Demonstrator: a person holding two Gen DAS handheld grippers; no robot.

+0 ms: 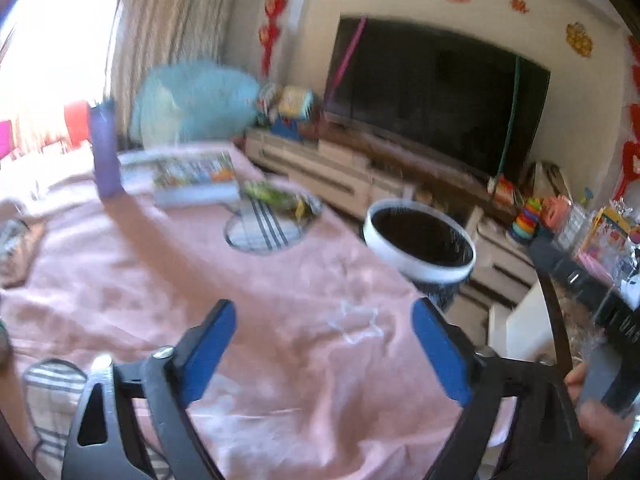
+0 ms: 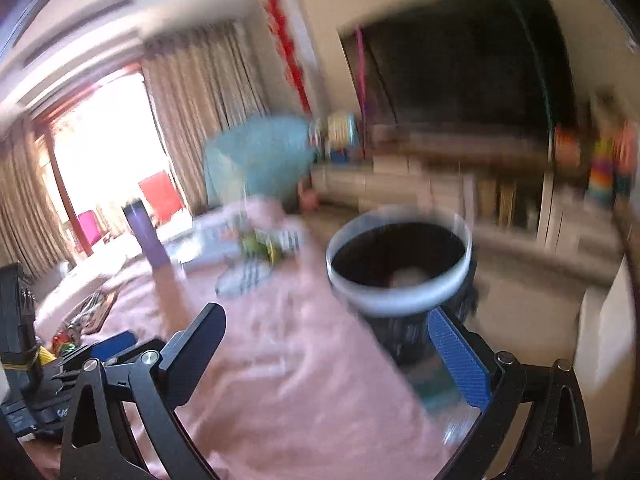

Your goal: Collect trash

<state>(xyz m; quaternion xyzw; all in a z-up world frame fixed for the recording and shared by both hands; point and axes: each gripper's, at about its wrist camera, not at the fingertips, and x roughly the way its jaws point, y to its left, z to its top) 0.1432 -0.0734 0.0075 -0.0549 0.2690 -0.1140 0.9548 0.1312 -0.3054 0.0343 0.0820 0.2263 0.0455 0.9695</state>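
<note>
A white-rimmed trash bin [image 1: 420, 248] with a dark liner stands just past the table's right edge. In the right wrist view the bin [image 2: 400, 268] holds a pale lump inside. Green and yellow wrappers [image 1: 280, 198] lie on a striped round mat [image 1: 264, 228] on the pink tablecloth [image 1: 200, 280]; the wrappers [image 2: 260, 246] are blurred in the right wrist view. My left gripper [image 1: 324, 344] is open and empty above the cloth. My right gripper [image 2: 324, 344] is open and empty, near the bin.
A purple bottle [image 1: 104, 152] and a picture book [image 1: 188, 176] sit at the table's far side. A TV [image 1: 436, 92] on a low cabinet [image 1: 340, 176] with toys [image 1: 532, 220] is behind. Another striped mat [image 1: 52, 392] lies near left.
</note>
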